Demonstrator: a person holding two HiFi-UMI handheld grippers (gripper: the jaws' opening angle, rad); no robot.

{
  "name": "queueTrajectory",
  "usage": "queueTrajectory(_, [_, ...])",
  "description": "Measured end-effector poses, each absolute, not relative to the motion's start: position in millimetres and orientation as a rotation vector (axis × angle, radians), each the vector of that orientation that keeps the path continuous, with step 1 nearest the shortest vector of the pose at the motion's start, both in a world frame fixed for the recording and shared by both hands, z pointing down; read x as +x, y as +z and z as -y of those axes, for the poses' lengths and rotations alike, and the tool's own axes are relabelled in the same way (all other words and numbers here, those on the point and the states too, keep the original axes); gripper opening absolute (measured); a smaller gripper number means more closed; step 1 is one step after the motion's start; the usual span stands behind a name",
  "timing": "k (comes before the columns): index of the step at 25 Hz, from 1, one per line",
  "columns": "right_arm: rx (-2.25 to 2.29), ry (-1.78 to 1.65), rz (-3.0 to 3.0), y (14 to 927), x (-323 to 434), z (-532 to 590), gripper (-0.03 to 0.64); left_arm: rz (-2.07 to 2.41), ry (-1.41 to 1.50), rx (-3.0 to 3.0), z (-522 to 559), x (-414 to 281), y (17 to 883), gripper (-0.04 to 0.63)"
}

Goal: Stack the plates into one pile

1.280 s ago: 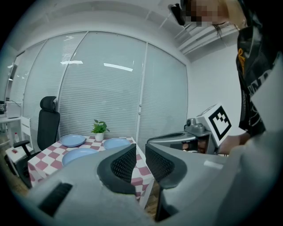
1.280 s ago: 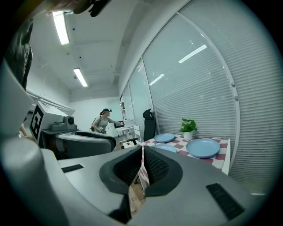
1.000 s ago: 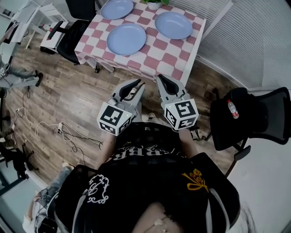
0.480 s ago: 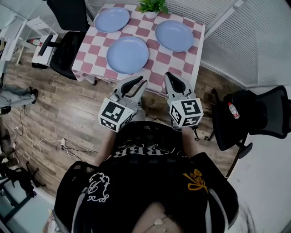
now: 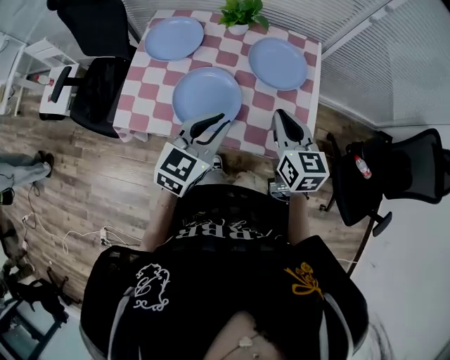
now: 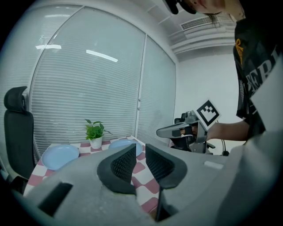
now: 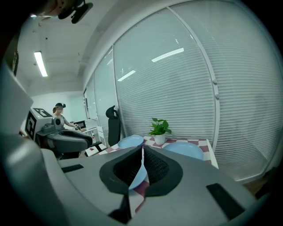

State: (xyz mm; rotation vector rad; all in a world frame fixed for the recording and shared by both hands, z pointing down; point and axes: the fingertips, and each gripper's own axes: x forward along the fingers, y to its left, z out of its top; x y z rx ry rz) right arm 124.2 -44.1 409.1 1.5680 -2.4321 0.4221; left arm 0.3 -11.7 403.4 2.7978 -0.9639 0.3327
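Three light blue plates lie apart on a red-and-white checkered table (image 5: 140, 91): one at the far left (image 5: 174, 37), one at the far right (image 5: 278, 62), one nearest me (image 5: 207, 93). My left gripper (image 5: 205, 129) hovers over the near table edge, just short of the nearest plate, shut and empty. My right gripper (image 5: 284, 118) hangs over the near right edge, also shut with nothing in it. In the left gripper view two plates (image 6: 59, 155) (image 6: 124, 145) show beyond the jaws. The right gripper view shows the nearest plate (image 7: 139, 174) right behind its closed tips.
A small potted plant (image 5: 241, 14) stands at the table's far edge. A black office chair (image 5: 95, 77) sits to the table's left, another (image 5: 397, 176) to the right with a bottle (image 5: 361, 167) on it. Blinds line the far wall. Cables (image 5: 91, 235) lie on the wooden floor.
I have stepped closer to the table. Both grippers moved forward from over the floor to the table's near edge, still shut.
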Motion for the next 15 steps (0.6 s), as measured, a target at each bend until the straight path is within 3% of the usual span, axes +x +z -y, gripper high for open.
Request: queueTrajectory(15, [1.655, 0.433, 2.266, 426, 208, 106, 0.020, 0.805, 0.481, 2.847, 111, 38, 438, 0.062])
